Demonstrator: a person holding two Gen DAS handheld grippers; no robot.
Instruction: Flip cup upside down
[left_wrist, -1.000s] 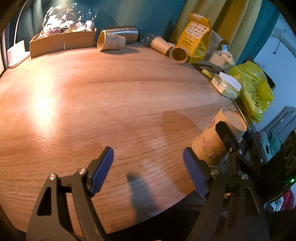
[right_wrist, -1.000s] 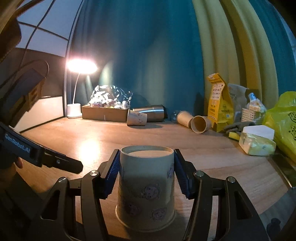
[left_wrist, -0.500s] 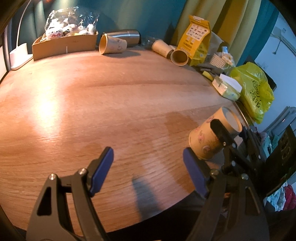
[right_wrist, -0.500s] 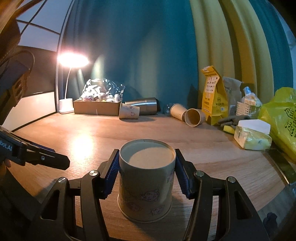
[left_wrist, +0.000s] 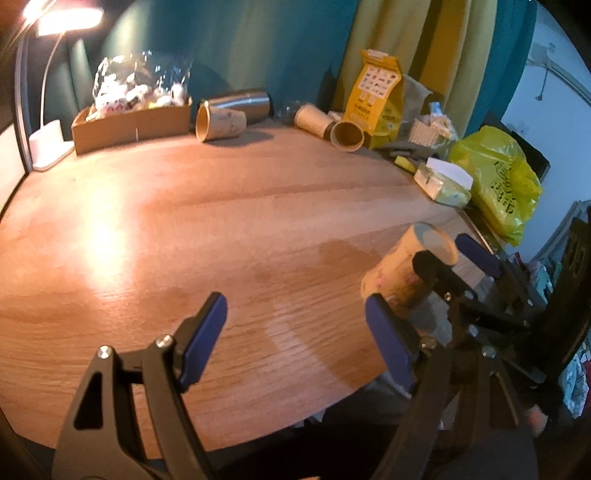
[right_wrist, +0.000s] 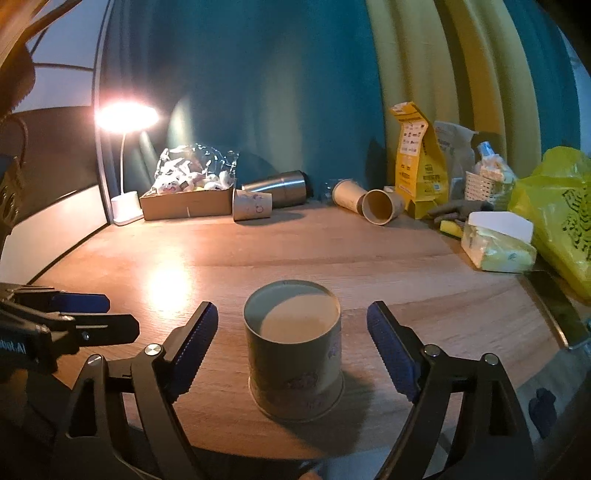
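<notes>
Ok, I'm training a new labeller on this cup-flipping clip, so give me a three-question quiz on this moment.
1. True or false: the right gripper is clamped on the cup.
2. Which end of the cup faces up? A) its open mouth B) its closed base
3. Fill in: the left gripper holds ____.

Key:
1. False: its jaws stand open, with a gap on each side of the cup.
2. B: the cup stands mouth down on the table.
3. Nothing: it is open above bare wood.
</notes>
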